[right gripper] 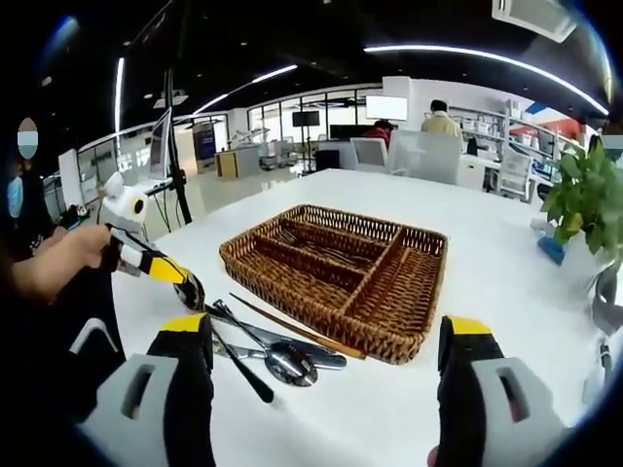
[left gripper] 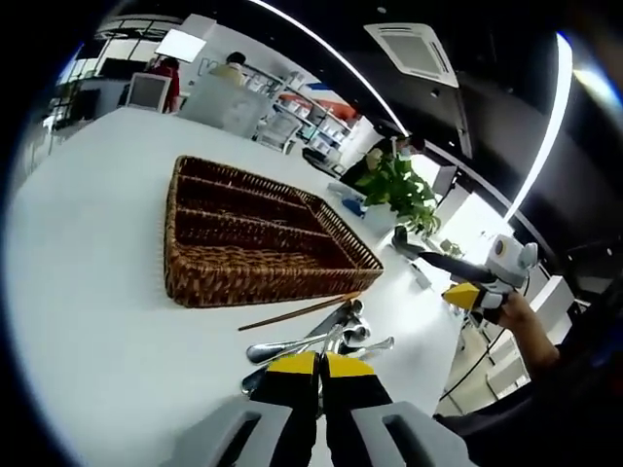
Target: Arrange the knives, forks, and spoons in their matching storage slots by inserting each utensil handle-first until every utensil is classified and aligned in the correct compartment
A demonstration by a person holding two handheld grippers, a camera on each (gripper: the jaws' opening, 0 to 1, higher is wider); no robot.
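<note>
A: Where did the basket sit?

B: The wicker tray [right gripper: 341,277] lay flat on the white counter [right gripper: 487,253]; its long slots and one cross slot showed in both views; whether anything lay inside I could not tell.

A: And the cutlery?

B: It was heaped on the counter just beside the tray's near wall; in the right gripper view a spoon [right gripper: 288,364] lay bowl-up among other steel pieces, a dark-handled utensil [right gripper: 243,367] crossed them, and a wooden chopstick [right gripper: 297,329] ran along the tray's wall; in the left gripper view the same spoons [left gripper: 321,342] and the chopstick [left gripper: 297,312] lay between the tray [left gripper: 258,238] and the left tongs [left gripper: 320,366].

A: How did the left tongs stand?

B: The yellow-tipped jaws were pressed together, right over the pile; whether a utensil was pinched between them I could not tell; seen from the right gripper view the left tongs [right gripper: 187,288] sat down at the pile's edge, a hand [right gripper: 73,248] behind them.

A: The right tongs?

B: The right tongs [right gripper: 326,336] stood wide apart above the counter, holding nothing; from the left gripper view the right tongs [left gripper: 467,292] were well off to the side.

A: Anything else?

B: A potted plant [right gripper: 589,199] stood beyond the tray.
</note>
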